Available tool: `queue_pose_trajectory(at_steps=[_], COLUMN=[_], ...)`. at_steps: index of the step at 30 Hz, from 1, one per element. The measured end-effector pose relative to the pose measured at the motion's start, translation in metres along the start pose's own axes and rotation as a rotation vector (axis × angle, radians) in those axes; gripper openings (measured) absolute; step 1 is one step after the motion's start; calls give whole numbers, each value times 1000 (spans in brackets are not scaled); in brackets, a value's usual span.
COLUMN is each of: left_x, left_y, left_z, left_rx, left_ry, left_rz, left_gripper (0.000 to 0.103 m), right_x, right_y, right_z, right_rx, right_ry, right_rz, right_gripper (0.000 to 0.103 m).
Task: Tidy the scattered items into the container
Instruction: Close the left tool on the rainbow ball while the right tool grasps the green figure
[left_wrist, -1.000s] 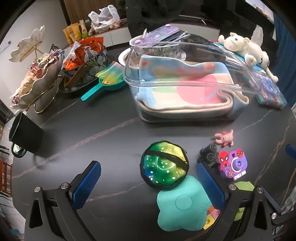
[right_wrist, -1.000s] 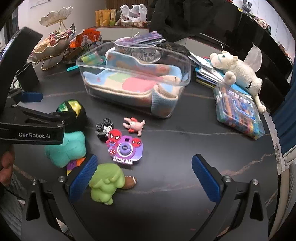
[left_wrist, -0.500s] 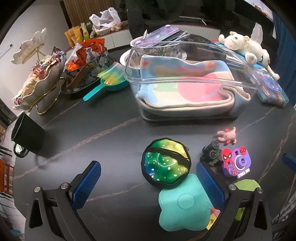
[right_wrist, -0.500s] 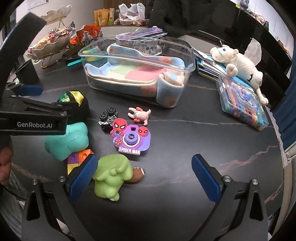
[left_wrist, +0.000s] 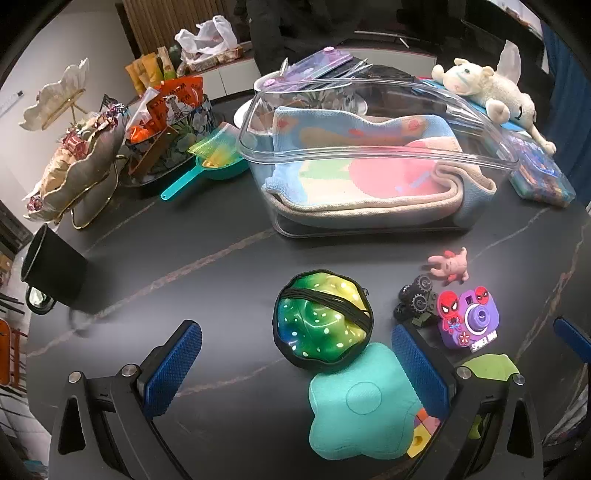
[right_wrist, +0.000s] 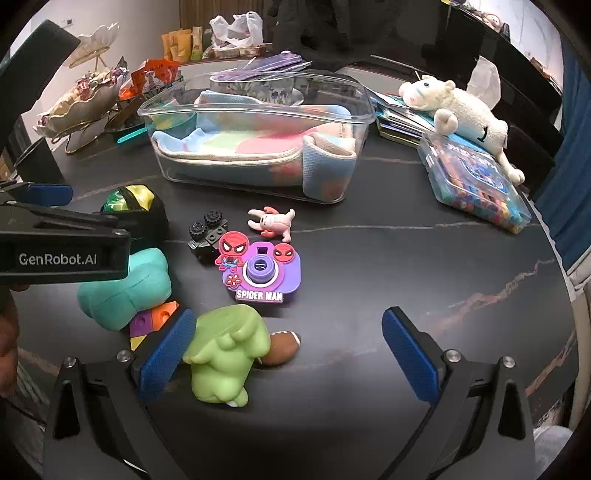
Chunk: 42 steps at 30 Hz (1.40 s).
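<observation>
Dark table (left_wrist: 207, 236) fills both frames; toys are now framed closer. Both hand-held grippers (left_wrist: 295, 365) (right_wrist: 286, 350) are spread, empty; nothing is yet moved into the container (left_wrist: 369, 155).

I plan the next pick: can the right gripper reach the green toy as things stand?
Probably yes. The right gripper is open, and the green toy lies beside its left finger with nothing on top; only a small brown ball touches it.
</observation>
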<state>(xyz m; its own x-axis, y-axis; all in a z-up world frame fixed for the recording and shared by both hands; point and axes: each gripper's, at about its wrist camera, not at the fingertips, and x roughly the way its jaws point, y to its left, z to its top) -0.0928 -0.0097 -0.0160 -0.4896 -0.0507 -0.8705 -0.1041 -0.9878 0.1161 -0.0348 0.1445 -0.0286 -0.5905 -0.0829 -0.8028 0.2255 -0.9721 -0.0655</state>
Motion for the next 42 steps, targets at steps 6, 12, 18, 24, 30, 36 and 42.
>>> queue_pose_trajectory(at_steps=[6, 12, 18, 24, 30, 36, 42], left_x=[3, 4, 5, 5, 5, 9, 9], left_y=[3, 0, -3, -3, -5, -6, -6], left_z=[1, 2, 2, 2, 1, 0, 0], left_rx=[-10, -5, 3, -1, 10, -5, -11], left_ry=[8, 9, 11, 14, 13, 47, 42], left_rz=[4, 3, 5, 3, -3, -60, -47], left_gripper=[102, 102, 102, 102, 83, 56, 54], right_x=[0, 3, 5, 10, 9, 10, 8], right_y=[7, 12, 16, 18, 19, 19, 17], right_z=[-2, -4, -6, -7, -6, -6, -4], right_rx=[-18, -29, -43, -48, -67, -79, -78], right_ry=[1, 14, 25, 53, 52, 48, 40], right_rz=[17, 47, 64, 91, 87, 91, 93], right_gripper=[91, 85, 79, 69, 35, 33, 28])
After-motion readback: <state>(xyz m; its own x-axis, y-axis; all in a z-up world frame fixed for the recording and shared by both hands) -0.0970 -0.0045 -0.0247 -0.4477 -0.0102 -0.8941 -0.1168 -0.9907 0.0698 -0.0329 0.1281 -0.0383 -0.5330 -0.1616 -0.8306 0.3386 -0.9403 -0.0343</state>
